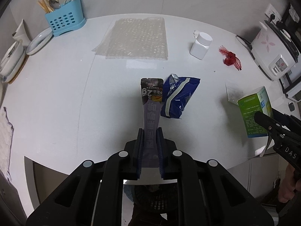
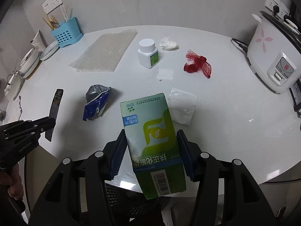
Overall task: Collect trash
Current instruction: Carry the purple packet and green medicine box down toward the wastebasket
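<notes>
My left gripper (image 1: 150, 131) is shut on a long dark sachet (image 1: 151, 101) and holds it above the white table's front edge; it also shows in the right wrist view (image 2: 54, 109). My right gripper (image 2: 151, 137) is shut on a green and white box (image 2: 150, 130), also seen in the left wrist view (image 1: 254, 113). A black mesh bin shows below each gripper (image 1: 156, 197) (image 2: 122, 194). On the table lie a crumpled blue wrapper (image 2: 96, 101), a red net (image 2: 197, 65), a white bottle (image 2: 147, 53), a tissue wad (image 2: 169, 44), a clear small bag (image 2: 181, 106) and bubble wrap (image 2: 105, 53).
A rice cooker (image 2: 272, 56) stands at the right. A blue cutlery holder (image 2: 65, 33) and stacked bowls (image 2: 32, 60) stand at the back left. A cloth (image 1: 4, 131) hangs at the left edge.
</notes>
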A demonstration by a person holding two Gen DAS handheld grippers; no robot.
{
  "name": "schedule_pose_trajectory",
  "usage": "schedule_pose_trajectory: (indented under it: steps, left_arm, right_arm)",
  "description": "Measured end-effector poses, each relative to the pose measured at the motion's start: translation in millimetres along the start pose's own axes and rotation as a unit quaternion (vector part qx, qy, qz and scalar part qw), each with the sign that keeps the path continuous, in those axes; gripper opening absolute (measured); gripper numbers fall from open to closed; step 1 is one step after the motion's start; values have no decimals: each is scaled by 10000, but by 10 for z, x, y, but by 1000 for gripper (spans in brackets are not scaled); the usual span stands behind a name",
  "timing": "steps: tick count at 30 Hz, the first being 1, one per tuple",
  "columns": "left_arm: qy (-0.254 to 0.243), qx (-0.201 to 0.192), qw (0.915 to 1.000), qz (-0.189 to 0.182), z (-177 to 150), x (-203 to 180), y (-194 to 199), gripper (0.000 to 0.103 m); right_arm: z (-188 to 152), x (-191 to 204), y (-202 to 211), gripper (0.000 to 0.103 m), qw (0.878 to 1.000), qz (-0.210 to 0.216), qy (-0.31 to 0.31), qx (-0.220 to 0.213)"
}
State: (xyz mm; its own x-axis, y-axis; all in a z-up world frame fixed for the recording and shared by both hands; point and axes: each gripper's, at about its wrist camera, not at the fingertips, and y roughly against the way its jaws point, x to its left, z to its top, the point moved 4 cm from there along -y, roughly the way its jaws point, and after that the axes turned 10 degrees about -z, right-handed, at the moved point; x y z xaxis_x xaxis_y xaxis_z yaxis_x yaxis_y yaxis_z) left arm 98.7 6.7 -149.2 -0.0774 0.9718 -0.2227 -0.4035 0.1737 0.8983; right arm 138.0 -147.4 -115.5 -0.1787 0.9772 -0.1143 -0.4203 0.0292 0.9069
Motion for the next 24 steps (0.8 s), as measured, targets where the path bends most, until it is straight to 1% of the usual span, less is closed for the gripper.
schedule_pose_trajectory:
  steps: [3, 9, 12, 14, 16, 24]
  left_arm:
    - [-72, -53, 10000, -33, -83, -19, 73, 13]
    - [-186, -194, 9993, -273, -276, -59, 215, 12]
    - [-199, -255, 9987, -385, -389, -68, 267, 12]
    - [-260, -316, 9985, -375, -454, -77, 302, 12]
    - [-324, -364, 9980, -403, -515, -91, 334, 13]
    - [-267, -274, 9978, -537, -807, -55, 369, 12]
  right_arm:
    - [-69, 10, 84, 51, 9999, 21, 4, -130]
    - [-222, 42, 243, 51, 9995, 113, -19, -308]
    - [-303, 63, 298, 51, 9991, 251, -54, -327]
    - [-358, 87, 324, 51, 9988, 358, -64, -339]
    - [-428, 118, 348, 51, 9987, 364, -25, -352]
    - [-722, 212, 362, 51, 9987, 440, 10, -247]
